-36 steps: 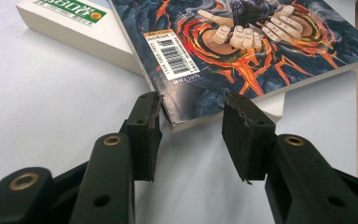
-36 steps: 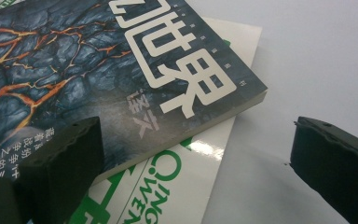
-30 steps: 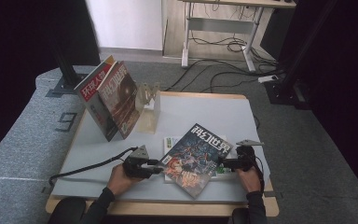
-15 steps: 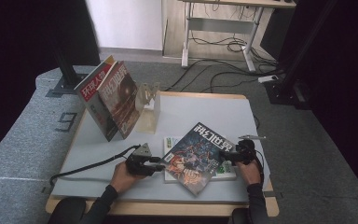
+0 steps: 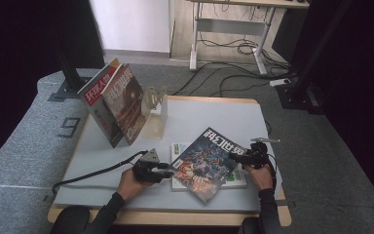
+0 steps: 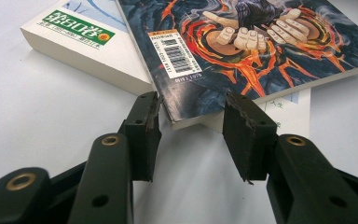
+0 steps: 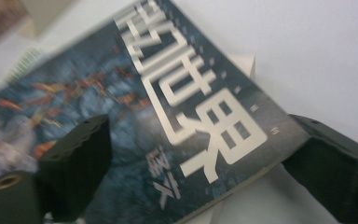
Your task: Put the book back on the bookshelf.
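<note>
A dark magazine lies askew on a white book near the table's front edge. The left gripper stands released at its corner; the right gripper, jaws just closing, straddles its far edge ungripped.

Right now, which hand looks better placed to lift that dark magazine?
Probably the left gripper: the magazine corner already sits between its open fingers. The right gripper straddles the cover, fingers just closing.
</note>
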Available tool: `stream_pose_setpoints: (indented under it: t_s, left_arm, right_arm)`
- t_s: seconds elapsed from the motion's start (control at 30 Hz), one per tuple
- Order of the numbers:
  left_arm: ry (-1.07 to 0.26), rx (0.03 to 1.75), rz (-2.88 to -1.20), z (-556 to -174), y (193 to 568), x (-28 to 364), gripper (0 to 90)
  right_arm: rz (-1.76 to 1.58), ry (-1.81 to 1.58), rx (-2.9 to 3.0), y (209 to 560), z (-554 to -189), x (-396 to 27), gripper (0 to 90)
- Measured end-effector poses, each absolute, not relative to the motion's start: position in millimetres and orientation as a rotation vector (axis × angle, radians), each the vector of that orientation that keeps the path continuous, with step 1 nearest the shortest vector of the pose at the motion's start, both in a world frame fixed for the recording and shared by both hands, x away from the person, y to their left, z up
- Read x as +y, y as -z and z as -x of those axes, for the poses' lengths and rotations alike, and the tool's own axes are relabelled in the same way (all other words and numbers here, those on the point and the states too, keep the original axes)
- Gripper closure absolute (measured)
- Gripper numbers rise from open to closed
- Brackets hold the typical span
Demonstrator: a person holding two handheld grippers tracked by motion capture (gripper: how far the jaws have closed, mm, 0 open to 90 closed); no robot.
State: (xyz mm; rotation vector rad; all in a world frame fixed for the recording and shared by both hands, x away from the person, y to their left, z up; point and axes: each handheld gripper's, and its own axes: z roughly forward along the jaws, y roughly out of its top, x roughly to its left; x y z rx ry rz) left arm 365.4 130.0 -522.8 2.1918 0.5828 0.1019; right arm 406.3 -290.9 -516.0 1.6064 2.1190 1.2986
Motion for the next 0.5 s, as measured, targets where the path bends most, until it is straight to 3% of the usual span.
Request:
stream_pose_setpoints:
  t_s: [0.1,0.3,0.5]
  left_arm:
    - [-0.101,0.583,-2.192,-365.6,522.8,130.0,55.5]
    - [-0.101,0.585,-2.191,-365.4,523.1,129.9,55.5]
    - [-0.103,0.586,-2.189,-365.1,523.2,129.9,55.4]
  right_arm:
    - [-1.603,-1.340,2.097,510.2,-404.3,-292.3,15.9]
    - [-1.563,-1.293,2.046,497.7,-399.1,-289.2,37.2]
    - [-1.544,-1.229,2.040,498.0,-396.1,-287.2,46.7]
